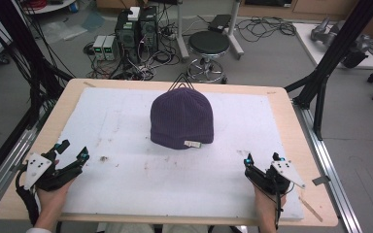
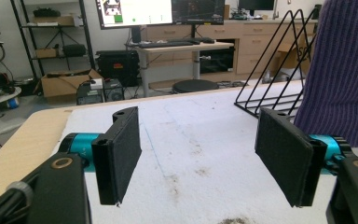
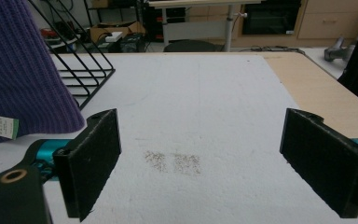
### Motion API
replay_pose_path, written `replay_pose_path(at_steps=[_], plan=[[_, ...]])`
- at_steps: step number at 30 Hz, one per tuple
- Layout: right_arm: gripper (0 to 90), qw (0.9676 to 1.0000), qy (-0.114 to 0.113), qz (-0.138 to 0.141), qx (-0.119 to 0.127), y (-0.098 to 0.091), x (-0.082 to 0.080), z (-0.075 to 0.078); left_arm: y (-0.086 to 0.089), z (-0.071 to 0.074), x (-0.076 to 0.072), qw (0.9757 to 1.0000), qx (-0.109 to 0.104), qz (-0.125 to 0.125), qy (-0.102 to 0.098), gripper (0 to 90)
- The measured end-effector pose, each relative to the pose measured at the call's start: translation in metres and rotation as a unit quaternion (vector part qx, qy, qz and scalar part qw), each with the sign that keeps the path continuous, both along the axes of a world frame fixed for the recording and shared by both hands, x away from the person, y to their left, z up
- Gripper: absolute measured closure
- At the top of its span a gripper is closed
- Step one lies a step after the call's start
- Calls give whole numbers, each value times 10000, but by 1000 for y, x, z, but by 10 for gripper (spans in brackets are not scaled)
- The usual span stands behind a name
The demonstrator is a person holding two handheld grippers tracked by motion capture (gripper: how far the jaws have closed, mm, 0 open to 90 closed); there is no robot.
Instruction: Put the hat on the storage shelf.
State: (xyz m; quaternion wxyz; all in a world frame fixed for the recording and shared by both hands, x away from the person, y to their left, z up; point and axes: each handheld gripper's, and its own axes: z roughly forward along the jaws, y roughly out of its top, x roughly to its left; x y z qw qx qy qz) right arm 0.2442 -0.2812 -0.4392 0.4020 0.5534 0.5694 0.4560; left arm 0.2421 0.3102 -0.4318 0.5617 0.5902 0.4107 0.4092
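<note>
Purple beanie [image 1: 182, 119] at bench [image 1: 291, 116] centre-rear on white mat [image 1: 126, 121], white label at front hem. Black wire rack [image 1: 180, 85] behind it, mostly hidden by hat. Left claw [image 1: 73, 151] near-left mat edge, jaws wide apart, nothing between. Right claw [image 1: 262, 158] near-right, jaws wide, empty. Both well apart from beanie. Gripper views cut beanie off at frame edge; label text unreadable.
</note>
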Motion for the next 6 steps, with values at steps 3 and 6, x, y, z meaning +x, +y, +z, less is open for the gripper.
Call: replay_pose_path(at_steps=[3,6], plan=[[116,10000,-4,0,-3,0,0,0,0,0,0,10000,23,2,-12,312],[116,10000,0,-6,10,0,0,0,0,0,0,10000,35,14,-12,313]])
